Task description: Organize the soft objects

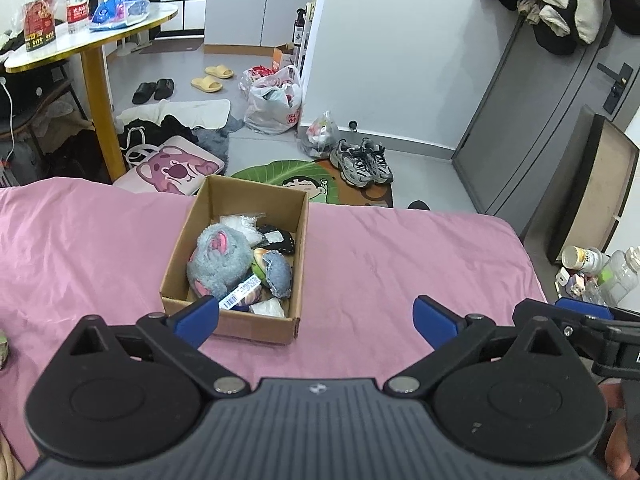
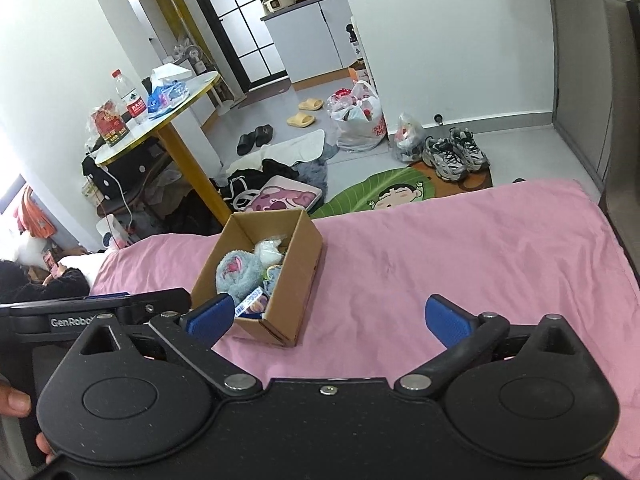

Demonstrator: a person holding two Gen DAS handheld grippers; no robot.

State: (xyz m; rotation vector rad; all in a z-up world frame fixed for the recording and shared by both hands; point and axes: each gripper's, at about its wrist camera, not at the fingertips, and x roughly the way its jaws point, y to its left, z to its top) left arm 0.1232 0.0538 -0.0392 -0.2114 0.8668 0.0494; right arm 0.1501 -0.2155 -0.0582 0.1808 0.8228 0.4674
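Note:
An open cardboard box [image 1: 296, 216] [image 2: 304, 276] rests on the pink bedsheet [image 1: 400, 264] [image 2: 460, 248]. Inside lie a grey plush toy with pink ears [image 1: 218, 258] [image 2: 238, 270], a small blue-grey plush [image 1: 278, 272], a black pouch [image 1: 278, 238], a clear bag of white stuffing [image 1: 244, 224] [image 2: 270, 250] and a barcoded packet [image 1: 240, 294] [image 2: 250, 300]. My left gripper [image 1: 316, 320] hovers open just in front of the box with nothing between its fingers. My right gripper [image 2: 328, 318] is open and empty too, to the right of the box. The left gripper's body [image 2: 96, 310] shows at the right wrist view's left edge.
Beyond the bed's far edge the floor holds a pink bear bag [image 1: 176, 168], a green cartoon mat [image 1: 288, 176], grey sneakers [image 1: 362, 162], plastic bags [image 1: 274, 100] and slippers. A round table with a yellow leg [image 1: 100, 92] stands at the left. Bottles and jars [image 1: 600, 268] sit right of the bed.

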